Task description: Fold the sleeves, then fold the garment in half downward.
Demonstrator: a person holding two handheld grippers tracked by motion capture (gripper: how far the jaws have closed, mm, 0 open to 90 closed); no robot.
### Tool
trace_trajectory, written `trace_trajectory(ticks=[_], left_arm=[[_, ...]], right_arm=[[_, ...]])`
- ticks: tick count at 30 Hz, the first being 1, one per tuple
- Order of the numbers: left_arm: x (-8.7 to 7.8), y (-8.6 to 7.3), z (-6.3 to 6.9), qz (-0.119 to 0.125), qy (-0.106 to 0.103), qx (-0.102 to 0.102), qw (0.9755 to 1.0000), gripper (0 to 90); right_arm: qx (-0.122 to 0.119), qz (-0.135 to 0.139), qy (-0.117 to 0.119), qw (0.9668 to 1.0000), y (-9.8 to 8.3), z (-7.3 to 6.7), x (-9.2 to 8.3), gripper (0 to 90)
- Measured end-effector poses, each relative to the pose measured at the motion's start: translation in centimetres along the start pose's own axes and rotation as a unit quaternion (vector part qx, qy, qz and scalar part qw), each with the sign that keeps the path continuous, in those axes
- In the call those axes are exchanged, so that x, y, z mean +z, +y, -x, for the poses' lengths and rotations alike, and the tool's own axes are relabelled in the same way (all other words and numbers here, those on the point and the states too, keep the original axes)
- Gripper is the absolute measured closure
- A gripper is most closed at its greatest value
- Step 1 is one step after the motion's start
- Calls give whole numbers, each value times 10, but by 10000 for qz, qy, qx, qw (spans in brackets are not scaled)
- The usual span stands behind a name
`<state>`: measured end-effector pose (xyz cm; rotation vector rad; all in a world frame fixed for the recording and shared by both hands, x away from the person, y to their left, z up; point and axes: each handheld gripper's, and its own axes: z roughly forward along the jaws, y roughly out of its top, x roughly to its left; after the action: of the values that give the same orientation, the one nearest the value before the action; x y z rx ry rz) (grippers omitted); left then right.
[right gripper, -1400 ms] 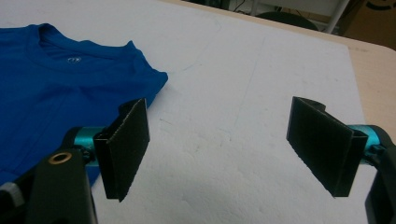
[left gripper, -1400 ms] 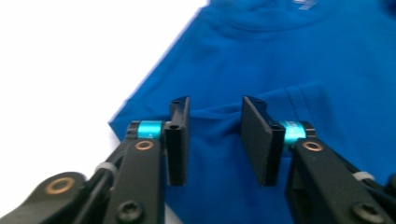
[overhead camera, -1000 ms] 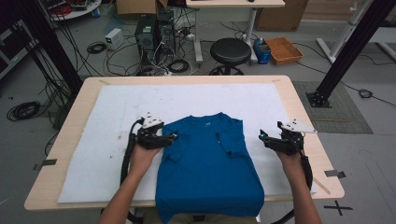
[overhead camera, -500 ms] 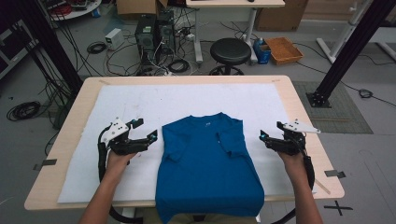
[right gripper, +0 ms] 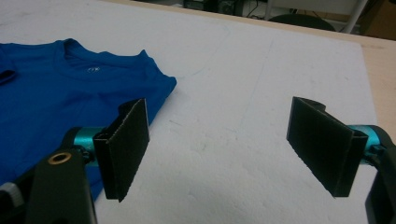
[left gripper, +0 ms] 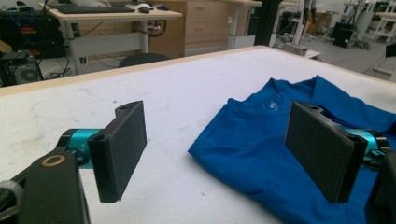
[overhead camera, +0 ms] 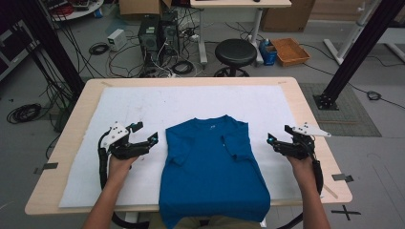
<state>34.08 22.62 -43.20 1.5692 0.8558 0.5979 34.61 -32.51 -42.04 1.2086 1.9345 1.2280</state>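
A wooden table (overhead camera: 305,114) stands in a workshop room with a grey floor, and most of its top is covered by a white sheet (overhead camera: 143,107). Behind the table's left side, black cables (overhead camera: 102,47) coil across the floor beside a small white box (overhead camera: 116,39) and two dark computer towers (overhead camera: 157,36). A round black stool (overhead camera: 235,52) sits behind the table's middle. To its right a shallow orange-brown tray (overhead camera: 290,51) lies on the floor; what it holds cannot be made out, and a blue container (overhead camera: 268,51) stands just beside it. A black frame post (overhead camera: 356,52) slants down at the far right.

On the sheet, the left tool (overhead camera: 143,136) hovers just left of the blue T-shirt (overhead camera: 215,167), its jaws spread wide and holding nothing; in the left gripper view the shirt's folded edge lies between and beyond them. The T-shirt lies flat in the middle with its collar away from the person, both sleeves folded inward, and its hem hanging over the near edge of the table. The right tool (overhead camera: 277,140) is near the shirt's right side, jaws equally wide apart and empty over bare sheet.
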Motion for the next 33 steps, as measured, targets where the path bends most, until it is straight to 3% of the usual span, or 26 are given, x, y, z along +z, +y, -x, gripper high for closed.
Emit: trace_trajectory(ticks=[5, 22, 27, 28, 33], left_arm=[[-4, -1, -4, 103, 33, -128, 9999, 210], [-2, -3, -7, 66, 27, -234, 9997, 210], [-3, -3, -7, -20, 121, -216, 9997, 211], [-2, -3, -8, -105, 231, -247, 9994, 211], [0, -5, -11, -235, 345, -331, 9986, 212]], right_arm=[[15, 4, -11, 10000, 0, 1, 1, 209], [10, -87, -17, 10000, -1, -1, 5, 209], [-42, -134, -3, 9999, -2, -3, 7, 209], [-49, -129, 1, 9999, -2, -3, 7, 209], [-44, -128, 1, 9999, -2, -3, 7, 209]])
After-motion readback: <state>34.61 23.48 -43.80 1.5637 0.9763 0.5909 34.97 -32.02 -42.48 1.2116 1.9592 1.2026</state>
